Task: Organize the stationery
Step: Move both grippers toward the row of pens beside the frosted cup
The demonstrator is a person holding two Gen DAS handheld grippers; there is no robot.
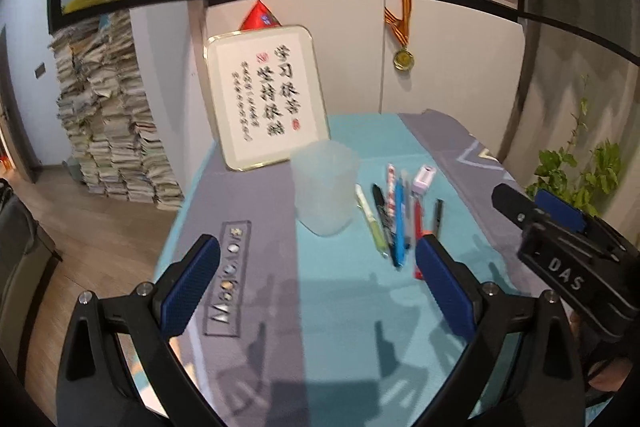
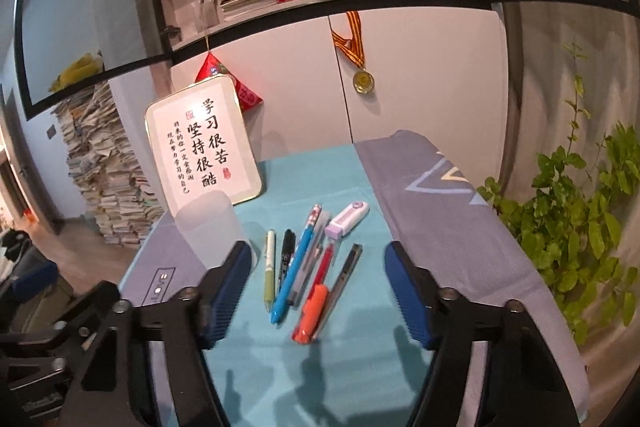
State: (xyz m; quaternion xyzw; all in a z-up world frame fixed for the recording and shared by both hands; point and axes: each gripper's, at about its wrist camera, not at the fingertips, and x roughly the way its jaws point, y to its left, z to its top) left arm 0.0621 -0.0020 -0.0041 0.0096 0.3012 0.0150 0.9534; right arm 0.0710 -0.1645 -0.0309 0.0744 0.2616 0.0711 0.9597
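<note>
- A table point(image 2: 460, 227) covered by a teal and grey cloth point(image 2: 320, 367).
- On it: a frosted plastic cup point(image 1: 325, 187), a row of pens point(image 2: 304, 267), a pink-white eraser point(image 2: 347, 218), a clear ruler point(image 1: 230, 275), a framed calligraphy plaque point(image 2: 204, 143).

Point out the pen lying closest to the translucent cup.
The green-and-white pen, leftmost in the row. It lies right beside the cup; the black marker and blue pen lie farther right.

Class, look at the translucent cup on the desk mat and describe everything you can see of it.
The translucent cup is frosted, plastic-looking, open-topped and apparently empty. It stands upright on the teal and grey mat, in front of the framed calligraphy sign and left of the row of pens. It looks slightly tapered. Neither gripper touches it, and no pen visibly touches it.
</note>
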